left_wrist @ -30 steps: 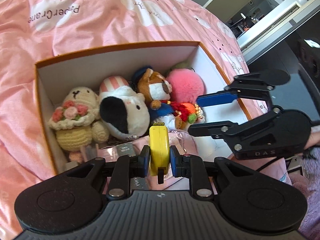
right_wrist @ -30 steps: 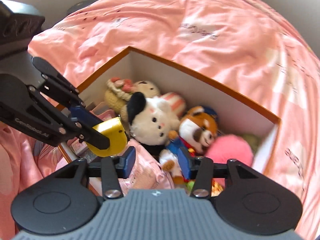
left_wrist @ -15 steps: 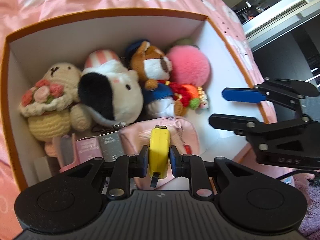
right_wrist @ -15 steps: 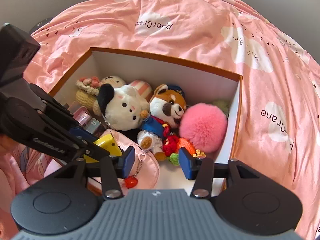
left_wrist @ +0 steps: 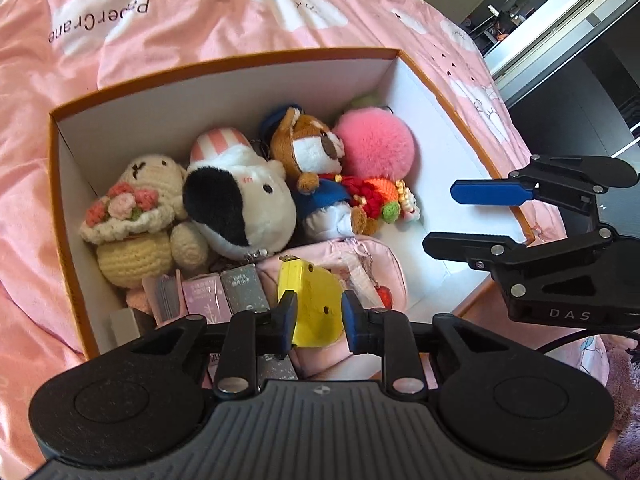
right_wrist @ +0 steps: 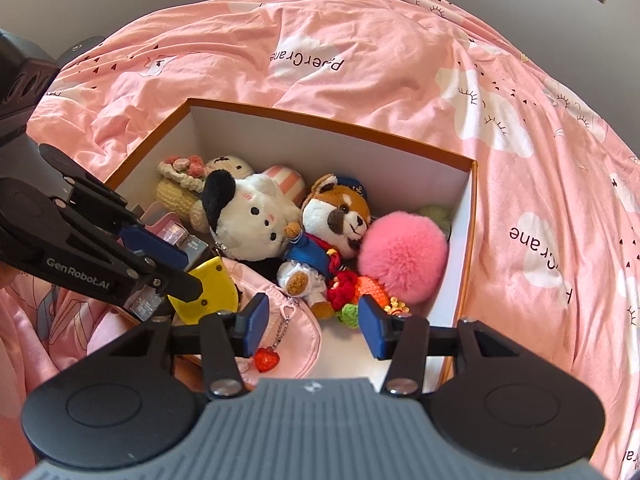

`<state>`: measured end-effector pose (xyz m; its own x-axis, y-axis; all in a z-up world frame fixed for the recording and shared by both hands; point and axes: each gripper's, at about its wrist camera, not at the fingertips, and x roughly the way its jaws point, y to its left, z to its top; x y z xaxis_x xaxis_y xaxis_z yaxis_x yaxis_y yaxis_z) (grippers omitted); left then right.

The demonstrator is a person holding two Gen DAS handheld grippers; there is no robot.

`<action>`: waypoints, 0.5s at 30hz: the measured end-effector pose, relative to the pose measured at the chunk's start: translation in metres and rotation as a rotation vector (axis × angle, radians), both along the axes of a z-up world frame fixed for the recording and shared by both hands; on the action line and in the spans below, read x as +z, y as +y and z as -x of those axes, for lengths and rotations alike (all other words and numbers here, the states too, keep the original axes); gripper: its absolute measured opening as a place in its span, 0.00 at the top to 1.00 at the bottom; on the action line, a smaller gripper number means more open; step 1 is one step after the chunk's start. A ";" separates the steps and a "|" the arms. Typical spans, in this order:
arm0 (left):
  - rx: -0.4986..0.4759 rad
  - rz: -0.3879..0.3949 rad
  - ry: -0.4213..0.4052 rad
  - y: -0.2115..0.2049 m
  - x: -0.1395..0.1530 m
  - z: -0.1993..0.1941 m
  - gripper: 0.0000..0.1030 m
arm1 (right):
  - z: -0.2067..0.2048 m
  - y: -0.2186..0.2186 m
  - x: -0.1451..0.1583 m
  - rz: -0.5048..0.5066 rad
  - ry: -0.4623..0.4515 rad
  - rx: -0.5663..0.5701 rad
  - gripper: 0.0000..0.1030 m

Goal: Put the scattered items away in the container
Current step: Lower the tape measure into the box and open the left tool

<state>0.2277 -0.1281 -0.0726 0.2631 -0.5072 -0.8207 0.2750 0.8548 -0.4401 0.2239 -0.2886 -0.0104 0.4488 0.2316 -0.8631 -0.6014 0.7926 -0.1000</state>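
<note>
While letting go, left tool (left_wrist: 316, 312) opening around yellow tape measure (left_wrist: 310, 300) atop pink pouch (left_wrist: 368, 268) (soft, sloped); could slide off. Right tool (right_wrist: 308, 326) spread, empty.

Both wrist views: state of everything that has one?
left gripper: jaws opening, yellow tape measure between them.
yellow tape measure: lying tilted on the pink pouch, inside the box.
right gripper: jaws open, empty.
box: open-topped, toys packed along the far wall.
pink pouch: in the box, looks zipped shut.
</note>
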 end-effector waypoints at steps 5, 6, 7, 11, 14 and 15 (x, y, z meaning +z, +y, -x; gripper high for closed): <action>0.005 -0.013 -0.006 -0.005 -0.007 -0.003 0.77 | 0.006 -0.001 -0.001 -0.010 0.004 -0.006 0.48; 0.004 -0.014 -0.004 -0.005 -0.008 -0.004 0.77 | 0.006 -0.002 -0.001 -0.016 0.006 -0.014 0.47; 0.003 -0.019 -0.001 -0.006 -0.010 -0.004 0.77 | 0.007 -0.002 -0.002 -0.025 0.012 -0.025 0.46; -0.005 -0.022 0.015 -0.007 -0.019 -0.006 0.76 | 0.010 -0.004 -0.001 -0.071 0.024 -0.073 0.44; -0.020 -0.036 0.000 -0.009 -0.017 -0.003 0.76 | 0.017 -0.001 0.001 -0.084 0.020 -0.087 0.42; -0.026 -0.041 -0.003 -0.010 -0.016 -0.002 0.76 | 0.019 -0.001 0.001 -0.086 0.021 -0.092 0.41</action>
<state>0.2301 -0.1381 -0.0890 0.2522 -0.4801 -0.8402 0.2988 0.8645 -0.4043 0.2048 -0.2891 -0.0089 0.4539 0.2645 -0.8509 -0.5273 0.8495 -0.0172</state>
